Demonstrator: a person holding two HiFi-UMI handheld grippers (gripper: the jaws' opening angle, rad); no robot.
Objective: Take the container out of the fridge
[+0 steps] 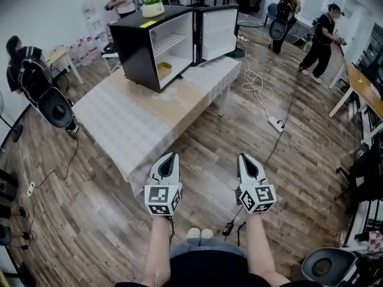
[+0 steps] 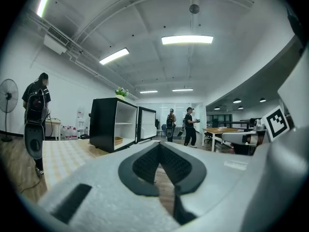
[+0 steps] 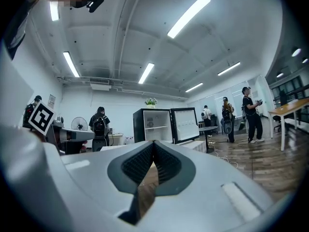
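Note:
A black mini fridge point(image 1: 157, 45) stands on the far end of a long table point(image 1: 137, 121), its door point(image 1: 216, 33) swung open. A tan container point(image 1: 163, 70) sits on the fridge's bottom shelf, and shows small in the left gripper view as the container point(image 2: 118, 140). The fridge point(image 3: 153, 125) also appears in the right gripper view. Both grippers hang over the floor near the table's front edge, well short of the fridge. My left gripper point(image 1: 170, 158) is shut and empty. My right gripper point(image 1: 245, 159) is shut and empty too.
A potted plant point(image 1: 152, 3) stands on top of the fridge. A white power strip point(image 1: 276, 123) and cables lie on the wooden floor to the right. Several people stand around the room; one with a round device point(image 1: 55, 107) is at the table's left. A wooden desk point(image 1: 365, 88) is far right.

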